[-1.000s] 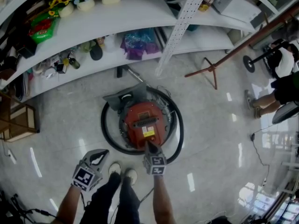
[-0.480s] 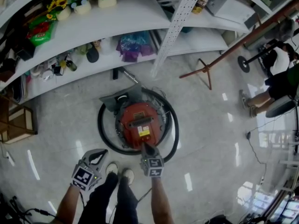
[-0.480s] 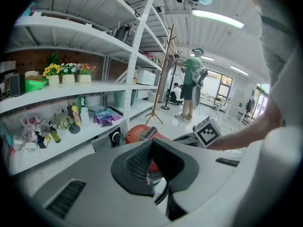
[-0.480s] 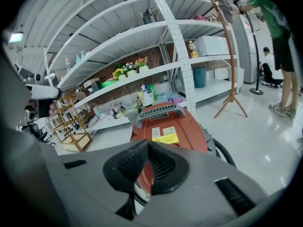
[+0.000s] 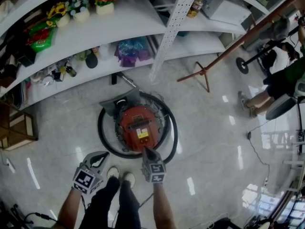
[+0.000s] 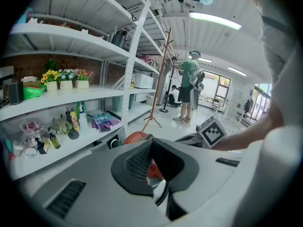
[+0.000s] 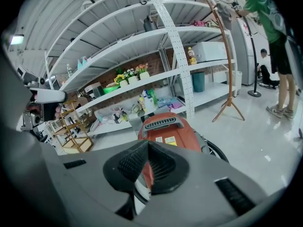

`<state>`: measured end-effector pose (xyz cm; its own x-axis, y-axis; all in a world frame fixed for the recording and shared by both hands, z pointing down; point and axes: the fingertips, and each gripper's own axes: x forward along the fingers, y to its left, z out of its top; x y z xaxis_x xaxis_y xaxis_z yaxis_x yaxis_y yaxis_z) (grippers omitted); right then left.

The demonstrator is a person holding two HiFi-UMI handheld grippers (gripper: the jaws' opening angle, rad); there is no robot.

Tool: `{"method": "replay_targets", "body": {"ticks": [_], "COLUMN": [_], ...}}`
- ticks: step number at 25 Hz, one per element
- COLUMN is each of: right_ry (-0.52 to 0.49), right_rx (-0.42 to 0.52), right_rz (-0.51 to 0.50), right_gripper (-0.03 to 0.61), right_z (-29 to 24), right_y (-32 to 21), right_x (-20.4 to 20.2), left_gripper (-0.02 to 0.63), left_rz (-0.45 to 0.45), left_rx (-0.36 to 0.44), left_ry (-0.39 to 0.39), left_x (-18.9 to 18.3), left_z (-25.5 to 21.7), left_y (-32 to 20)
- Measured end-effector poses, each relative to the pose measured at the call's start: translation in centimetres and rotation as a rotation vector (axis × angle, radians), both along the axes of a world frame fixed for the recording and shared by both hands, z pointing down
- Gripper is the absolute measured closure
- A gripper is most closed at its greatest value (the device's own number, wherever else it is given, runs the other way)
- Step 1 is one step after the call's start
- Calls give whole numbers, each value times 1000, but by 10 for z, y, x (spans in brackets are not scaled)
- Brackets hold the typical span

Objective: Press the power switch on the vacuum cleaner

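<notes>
A round red vacuum cleaner point(image 5: 139, 127) stands on the floor, ringed by its black hose point(image 5: 101, 132). It has a black grille handle and yellow labels on top. My right gripper point(image 5: 146, 150) is shut and empty, its tip at the vacuum's near edge; whether it touches I cannot tell. In the right gripper view the vacuum point(image 7: 165, 132) sits just beyond the shut right gripper point(image 7: 148, 144). My left gripper point(image 5: 101, 155) hangs shut and empty to the left of the vacuum, above the floor. The left gripper view shows the red body point(image 6: 136, 137) past the left gripper point(image 6: 152, 144).
White shelves point(image 5: 119, 20) with flower pots, bottles and bags curve behind the vacuum, held by a perforated post point(image 5: 172, 23). A wooden coat stand point(image 5: 205, 73) stands back right. A person point(image 5: 279, 87) stands far right. A wooden rack point(image 5: 16, 128) is at left. My shoes point(image 5: 121, 176) are near.
The head view has drifted, so the vacuum sits a little higher and further left in frame. The right gripper's tip has drawn back slightly toward the vacuum's near edge. The left gripper is unmoved.
</notes>
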<state>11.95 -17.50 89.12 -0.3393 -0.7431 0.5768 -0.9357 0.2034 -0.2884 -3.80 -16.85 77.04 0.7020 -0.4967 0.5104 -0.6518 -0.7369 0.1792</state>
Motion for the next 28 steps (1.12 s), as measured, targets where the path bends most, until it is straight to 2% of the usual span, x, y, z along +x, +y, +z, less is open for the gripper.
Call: {"method": "replay_targets", "body": {"ticks": [19,28], "right_ry": [-9,-22], "right_rx": [122,154], "right_rz": [-7,25], "right_gripper": [568,568], "right_z": [-123,-171], "right_y": [40,53], "right_x": [4,7], "left_gripper": [620,620], "left_rz": [-16,-17], "left_rx": [61,92], "left_ry": [11,28], "left_x": [2,5], "left_z": [-60,-96], "left_y": [3,9]}}
